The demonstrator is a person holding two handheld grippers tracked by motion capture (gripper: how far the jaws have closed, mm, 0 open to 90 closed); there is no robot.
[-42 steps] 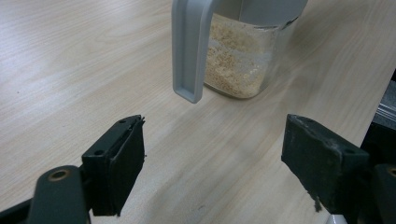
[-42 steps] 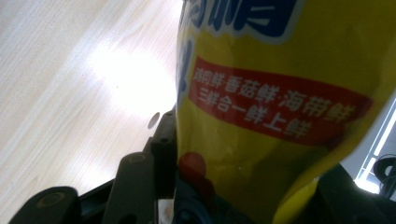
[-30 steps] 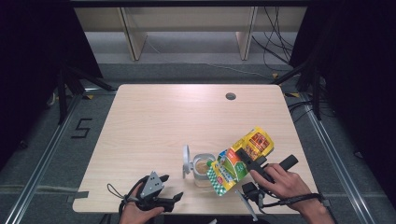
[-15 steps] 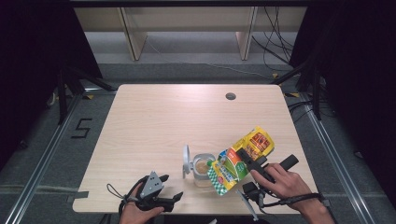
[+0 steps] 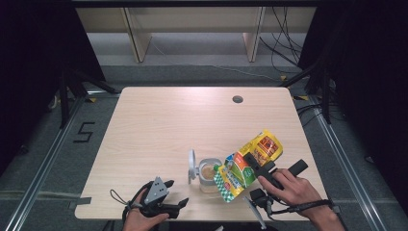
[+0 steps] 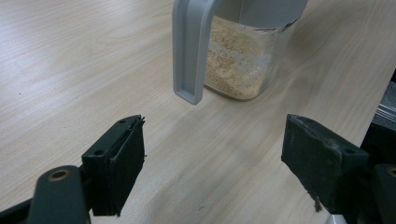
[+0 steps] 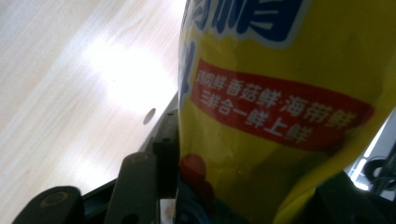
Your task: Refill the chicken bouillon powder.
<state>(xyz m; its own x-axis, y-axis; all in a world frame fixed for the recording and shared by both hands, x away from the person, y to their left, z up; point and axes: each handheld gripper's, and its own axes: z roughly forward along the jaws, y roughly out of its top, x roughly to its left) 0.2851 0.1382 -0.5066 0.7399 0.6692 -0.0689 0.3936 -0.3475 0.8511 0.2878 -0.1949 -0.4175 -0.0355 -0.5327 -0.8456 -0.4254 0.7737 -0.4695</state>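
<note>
Nothing has shifted since the earlier frames: the right gripper [image 5: 262,169] has its jaws clamped on the yellow seasoning pouch [image 5: 245,163], tipped mouth-down over the open clear jar [image 5: 208,174] near the bench's front edge, right of middle. The left gripper [image 5: 161,202] rests by the front edge with its jaws spread wide and empty, facing the jar's hanging grey lid [image 6: 189,51]. Pouring looks to be the step in hand, the jar part-filled with tan granules; next I'd expect the pouch righted carefully and the lid closed.
</note>
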